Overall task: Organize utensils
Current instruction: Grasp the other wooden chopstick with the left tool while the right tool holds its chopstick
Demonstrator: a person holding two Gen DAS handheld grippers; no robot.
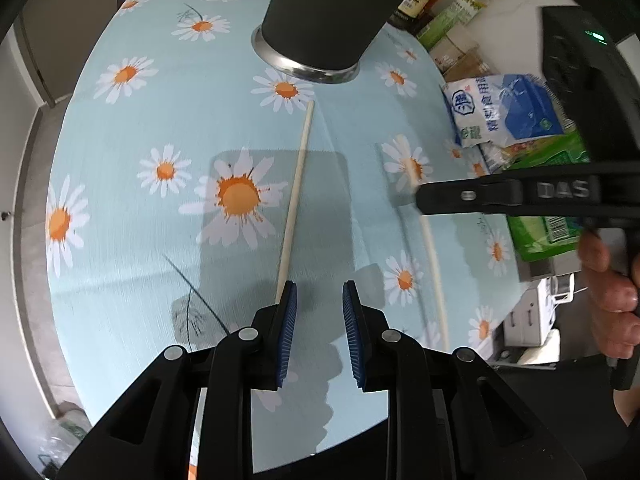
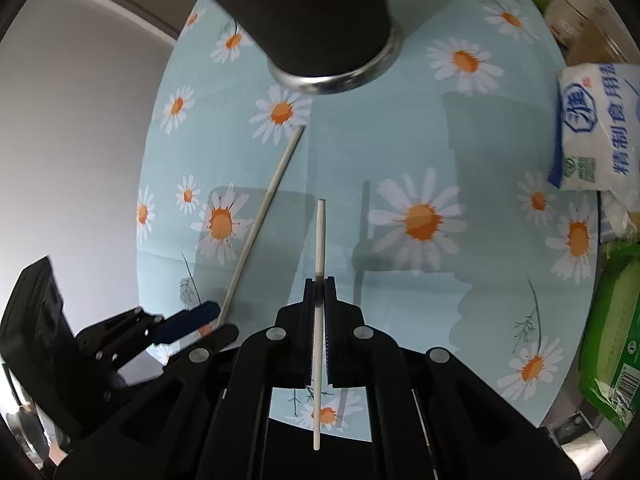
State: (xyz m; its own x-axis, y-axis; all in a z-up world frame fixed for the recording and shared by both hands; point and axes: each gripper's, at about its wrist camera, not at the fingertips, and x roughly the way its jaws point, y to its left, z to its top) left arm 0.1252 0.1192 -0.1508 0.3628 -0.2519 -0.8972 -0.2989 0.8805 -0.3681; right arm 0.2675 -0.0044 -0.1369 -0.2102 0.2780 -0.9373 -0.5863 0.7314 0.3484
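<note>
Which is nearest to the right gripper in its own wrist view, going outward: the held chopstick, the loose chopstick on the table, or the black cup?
1. Held chopstick, between the right gripper pads.
2. Loose chopstick, lying on the left.
3. Black cup, at the far top.

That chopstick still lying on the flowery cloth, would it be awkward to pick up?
Probably a little. The chopstick on the cloth looks thin and round, so a nudge may roll it. It appears stiff and light: its twin, the held chopstick, stays straight in the right tongs.
</note>
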